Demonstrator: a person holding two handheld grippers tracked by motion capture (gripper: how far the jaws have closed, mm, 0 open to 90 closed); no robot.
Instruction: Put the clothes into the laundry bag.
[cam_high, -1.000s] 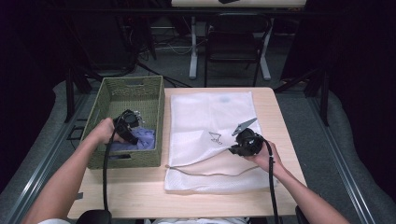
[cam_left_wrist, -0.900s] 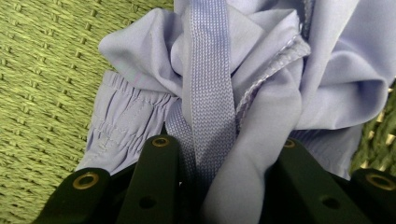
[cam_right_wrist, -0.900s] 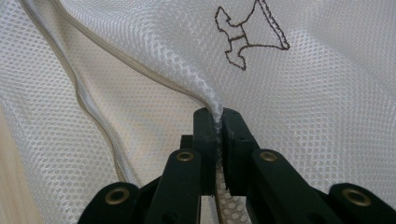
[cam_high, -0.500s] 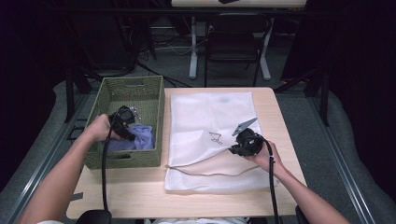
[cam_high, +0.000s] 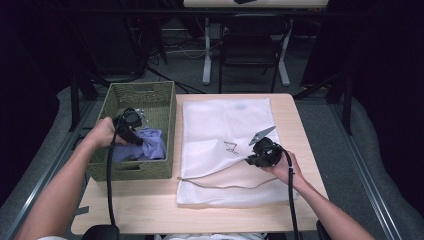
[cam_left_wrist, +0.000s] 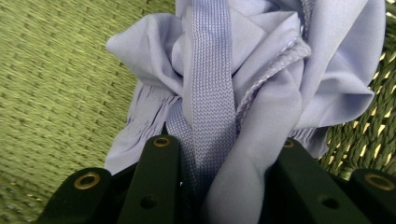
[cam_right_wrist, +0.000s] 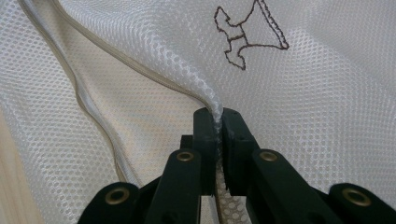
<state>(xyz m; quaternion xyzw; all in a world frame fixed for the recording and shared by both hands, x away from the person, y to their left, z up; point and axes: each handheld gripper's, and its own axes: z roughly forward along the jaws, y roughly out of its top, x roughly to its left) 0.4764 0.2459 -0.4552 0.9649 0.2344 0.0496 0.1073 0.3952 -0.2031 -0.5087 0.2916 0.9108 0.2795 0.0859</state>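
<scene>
You have a light wooden rectangular table (cam_high: 300, 130) in front of you – on its left end sits an olive-green woven rectangular basket (cam_high: 165, 107), and just beside it a white mesh laundry bag (cam_high: 220, 120) lies spread flat over the middle and right, its zip edge toward you.

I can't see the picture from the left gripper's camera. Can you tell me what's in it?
The left gripper pinches a bunched-up lilac cloth between its two black jaws, with a woven strap running down the middle. Behind the cloth is the green woven basket.
</scene>
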